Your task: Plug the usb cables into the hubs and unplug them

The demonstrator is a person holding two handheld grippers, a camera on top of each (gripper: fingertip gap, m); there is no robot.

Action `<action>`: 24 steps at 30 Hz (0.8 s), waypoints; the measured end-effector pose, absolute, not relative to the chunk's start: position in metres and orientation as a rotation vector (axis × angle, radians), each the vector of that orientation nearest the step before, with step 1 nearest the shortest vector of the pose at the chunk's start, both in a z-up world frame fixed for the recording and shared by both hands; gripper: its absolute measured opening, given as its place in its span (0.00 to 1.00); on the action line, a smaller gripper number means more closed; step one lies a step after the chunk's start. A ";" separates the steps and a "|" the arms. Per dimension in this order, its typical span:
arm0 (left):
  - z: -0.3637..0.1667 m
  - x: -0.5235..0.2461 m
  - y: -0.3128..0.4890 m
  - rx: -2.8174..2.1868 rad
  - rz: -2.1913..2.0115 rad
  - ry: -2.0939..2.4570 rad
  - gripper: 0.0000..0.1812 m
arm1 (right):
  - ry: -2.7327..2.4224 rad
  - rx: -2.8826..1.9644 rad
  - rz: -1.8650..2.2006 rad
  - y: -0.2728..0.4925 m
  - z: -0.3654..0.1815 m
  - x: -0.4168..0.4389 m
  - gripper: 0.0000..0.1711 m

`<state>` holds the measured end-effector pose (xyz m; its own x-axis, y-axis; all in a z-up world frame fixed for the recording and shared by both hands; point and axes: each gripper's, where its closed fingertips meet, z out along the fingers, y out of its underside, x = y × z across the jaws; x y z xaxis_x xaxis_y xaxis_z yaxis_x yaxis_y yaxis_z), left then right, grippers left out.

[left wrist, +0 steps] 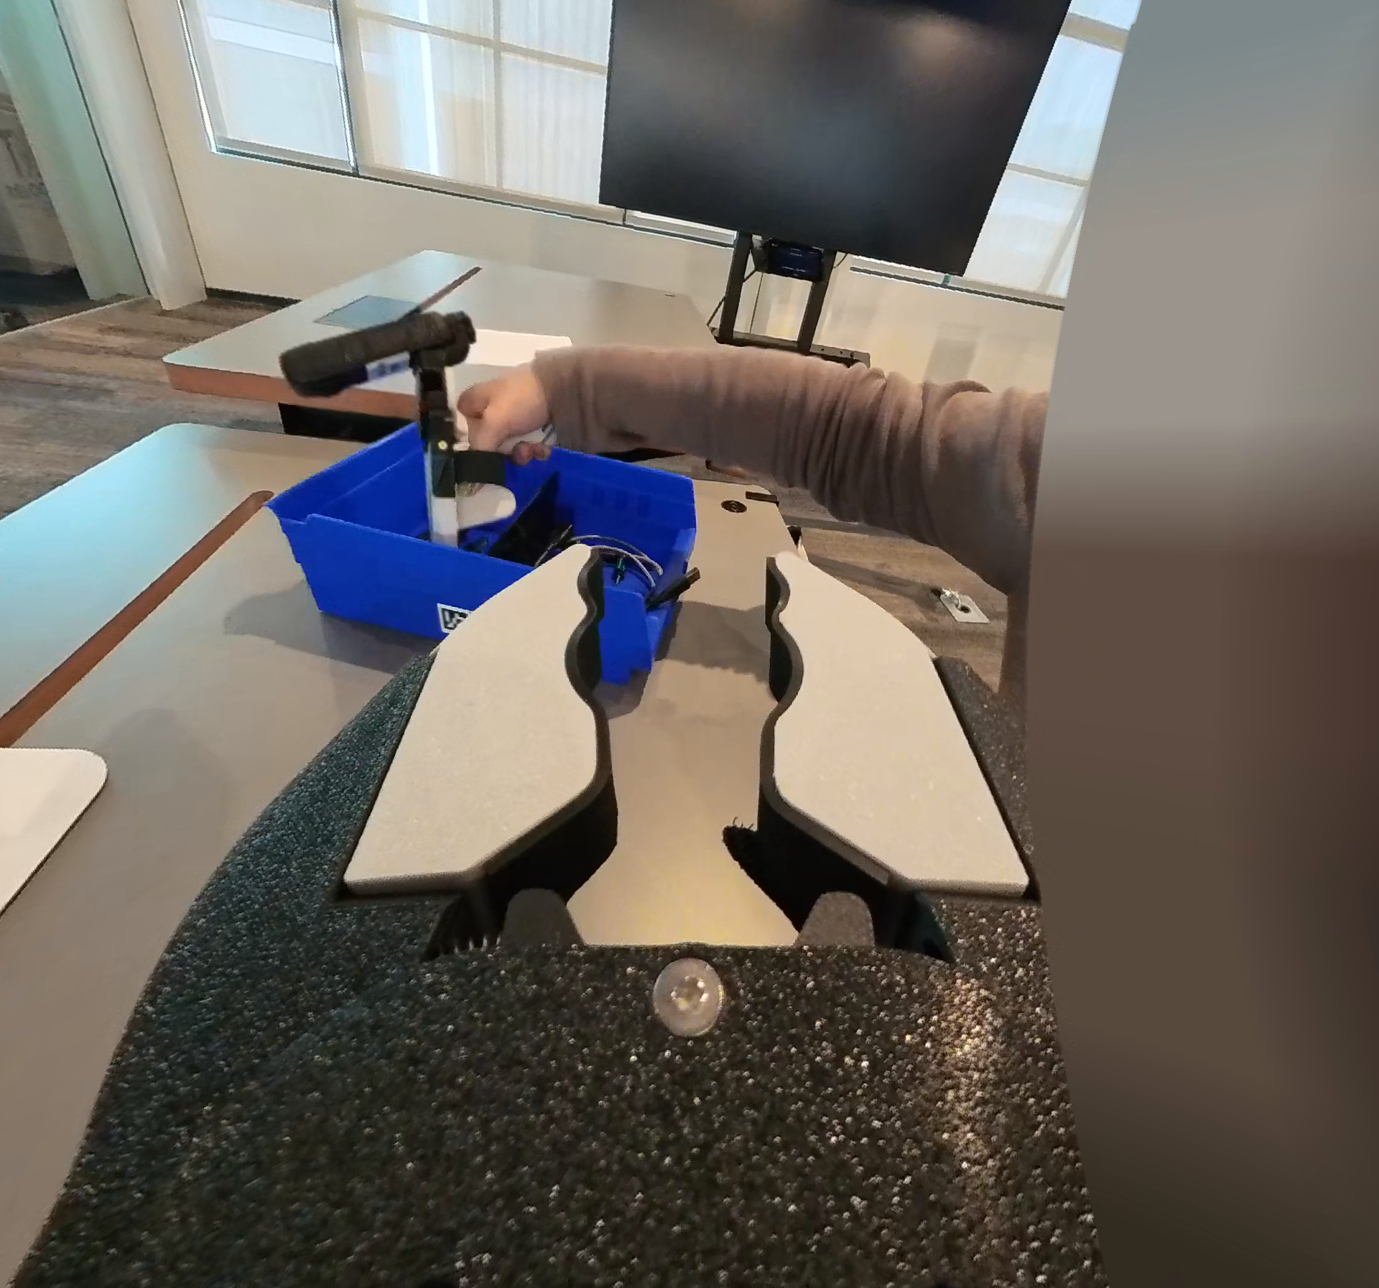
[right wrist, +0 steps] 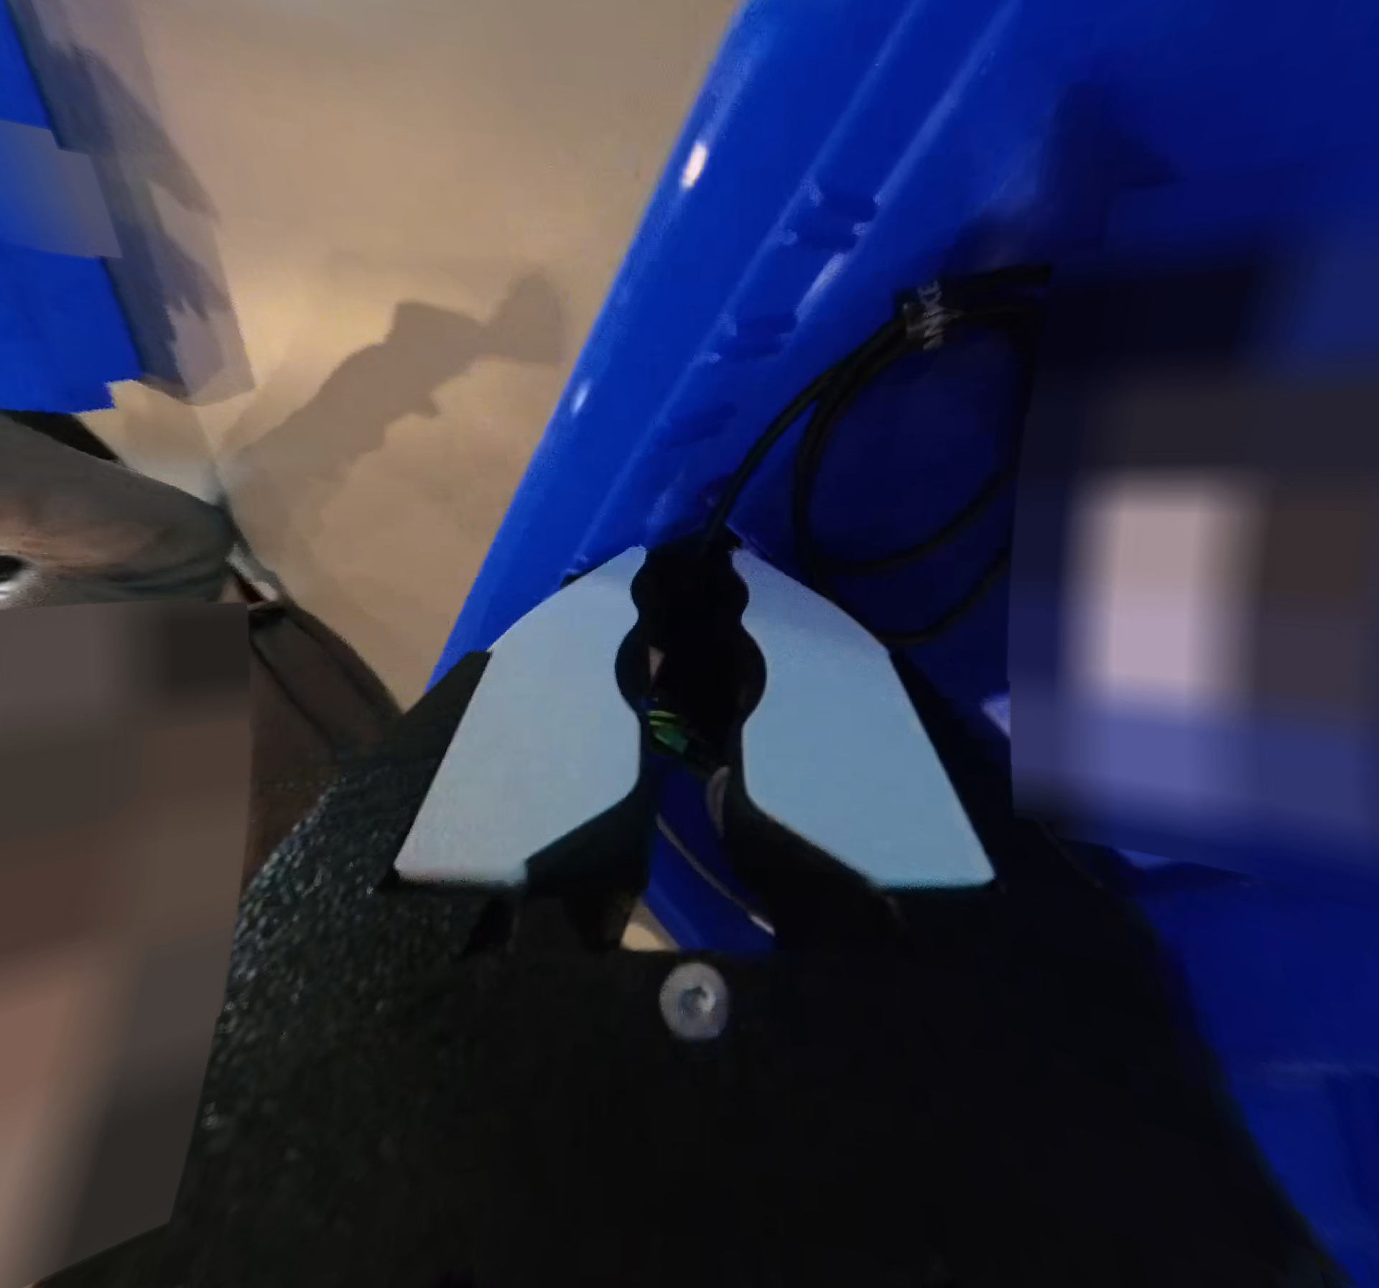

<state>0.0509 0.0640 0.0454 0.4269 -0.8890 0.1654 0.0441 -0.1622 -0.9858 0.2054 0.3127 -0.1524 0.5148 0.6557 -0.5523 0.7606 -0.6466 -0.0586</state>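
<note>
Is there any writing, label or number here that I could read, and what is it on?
Sticker on the bin: black-and-white marks, partly hidden, unreadable.
Tag on the cable: white lettering, blurred.
Small screen under the monitor: too small to read.
Nothing reads clearly.

Both grippers same build: left gripper (left wrist: 679, 580) and right gripper (right wrist: 690, 565) have a black speckled foam-textured body, two pale grey flat finger plates with wavy black inner edges, and one silver screw (left wrist: 687, 996) centred low on the body. Person's right arm, mid-right of left wrist frame, wears a grey-brown long sleeve (left wrist: 783, 424)
</note>
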 end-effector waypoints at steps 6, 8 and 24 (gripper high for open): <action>0.046 0.050 0.064 -1.501 -0.997 0.778 0.23 | 1.756 2.666 -0.509 0.346 -0.136 0.215 0.00; 0.045 0.051 0.065 -1.504 -0.995 0.781 0.22 | 2.022 2.613 -0.283 0.356 -0.139 0.223 0.00; 0.046 0.049 0.065 -1.498 -0.992 0.773 0.22 | 1.696 2.502 -0.692 0.217 -0.110 0.270 0.26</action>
<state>0.0494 0.0645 0.0464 0.4313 -0.8864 0.1680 0.0534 -0.1608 -0.9855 0.2699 0.2170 -0.1104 0.3021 0.8732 -0.3824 0.8914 -0.4009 -0.2113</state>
